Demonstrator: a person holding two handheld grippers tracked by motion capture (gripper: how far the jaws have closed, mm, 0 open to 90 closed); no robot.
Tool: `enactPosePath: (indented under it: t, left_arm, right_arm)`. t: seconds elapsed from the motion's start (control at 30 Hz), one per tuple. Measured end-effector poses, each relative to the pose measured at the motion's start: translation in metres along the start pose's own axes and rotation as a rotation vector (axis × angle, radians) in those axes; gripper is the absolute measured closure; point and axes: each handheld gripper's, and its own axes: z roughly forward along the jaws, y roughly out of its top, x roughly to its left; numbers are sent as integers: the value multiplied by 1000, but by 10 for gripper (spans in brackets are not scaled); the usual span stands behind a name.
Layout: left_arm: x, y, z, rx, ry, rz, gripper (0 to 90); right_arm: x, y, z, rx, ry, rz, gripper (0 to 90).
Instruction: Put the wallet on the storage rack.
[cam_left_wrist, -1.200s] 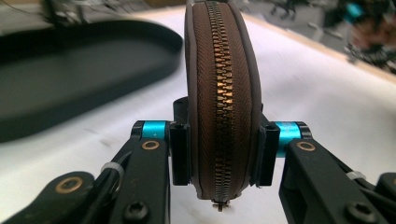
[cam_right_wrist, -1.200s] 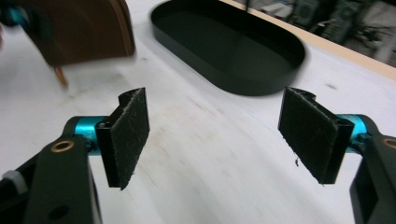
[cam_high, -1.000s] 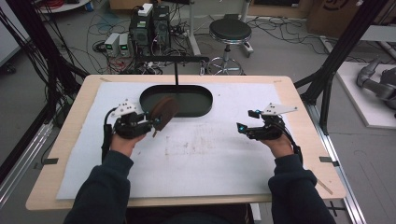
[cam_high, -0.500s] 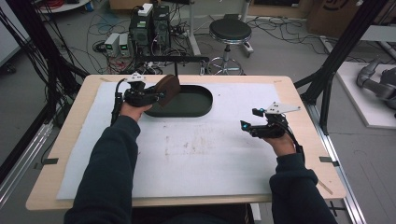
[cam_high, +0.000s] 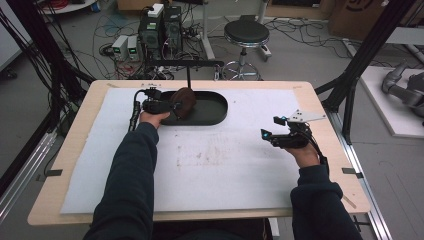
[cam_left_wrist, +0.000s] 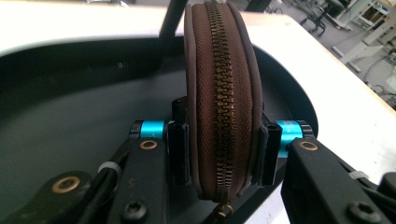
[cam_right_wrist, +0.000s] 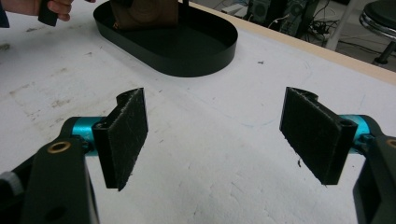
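A round brown zippered case (cam_left_wrist: 219, 93) stands on edge between the pads of my left gripper (cam_left_wrist: 222, 154), which is shut on it. In the high view the left gripper (cam_high: 170, 106) holds the case (cam_high: 184, 102) just above the left end of a black oval tray (cam_high: 212, 107). The tray's dark floor (cam_left_wrist: 70, 121) lies right beneath the case. My right gripper (cam_high: 267, 136) hovers over the white mat at the right, open, with nothing between its pads (cam_right_wrist: 123, 137). The right gripper view shows the tray (cam_right_wrist: 205, 51) and the case (cam_right_wrist: 144, 11) farther off.
A white mat (cam_high: 225, 170) covers most of the wooden table. A thin black post (cam_high: 188, 77) under a crossbar rises at the tray's far rim. Black frame poles stand at both far corners. A stool (cam_high: 245, 32) and computers sit on the floor beyond.
The left hand has carried the case away from the person, from the mat in front of the tray to over the tray's left end, and lower. The right gripper has kept still.
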Motion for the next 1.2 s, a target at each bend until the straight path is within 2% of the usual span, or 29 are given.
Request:
enactPosePath:
  t: [0.03, 0.07, 0.1, 0.17, 0.27, 0.3, 0.37, 0.47, 0.53, 0.6, 0.67, 0.73, 0.83, 0.97, 1.03, 1.07, 1.2]
  left_arm:
    - [0, -1, 1, 14, 19, 16, 643]
    - [-1, -1, 1, 16, 56, 29, 616]
    - [-1, 0, 0, 9, 79, 31, 506]
    - [-2, 3, -6, -1, 155, 69, 411]
    - [-5, 10, -20, -34, 228, 115, 360]
    - [-6, 12, -26, -47, 234, 119, 357]
    - [-12, 12, -38, -79, 217, 121, 356]
    - [-26, 1, -57, -126, 179, 170, 362]
    - [-34, -11, -72, -163, 184, 198, 332]
    - [-38, -19, -83, -187, 193, 207, 260]
    - [-42, -29, -95, -215, 216, 222, 209]
    - [-45, -37, -104, -235, 220, 232, 206]
    - [-48, -49, -116, -263, 232, 235, 206]
    - [-50, -62, -128, -286, 239, 258, 206]
    - [-51, -65, -132, -287, 250, 273, 206]
    - [-51, -67, -135, -301, 241, 272, 206]
    - [-53, -72, -140, -306, 237, 278, 206]
  right_arm:
    - [0, 0, 0, 0, -2, 3, 238]
    - [-1, 0, 1, 0, -3, 5, 238]
    - [0, 0, 1, 3, -3, 4, 239]
    - [0, 0, 1, 4, -3, -2, 239]
    - [1, 0, 1, 5, -4, 2, 239]
    - [1, 0, 1, 4, -5, 2, 239]
    - [1, 0, 1, 7, -8, -8, 239]
    - [1, 0, 2, 14, -15, -11, 239]
    - [1, -1, 2, 17, -20, -16, 238]
    - [0, -2, 1, 19, -27, -16, 238]
    - [-1, -3, 1, 23, -39, -24, 234]
    - [-1, -5, 0, 32, -49, -28, 226]
    - [-2, -8, 0, 55, -70, -27, 219]
    - [-6, -13, -1, 51, -81, -14, 219]
    - [-8, -15, -2, 51, -89, -7, 219]
    - [-9, -16, -2, 51, -94, -10, 219]
    - [-9, -19, -7, 47, -110, -11, 218]
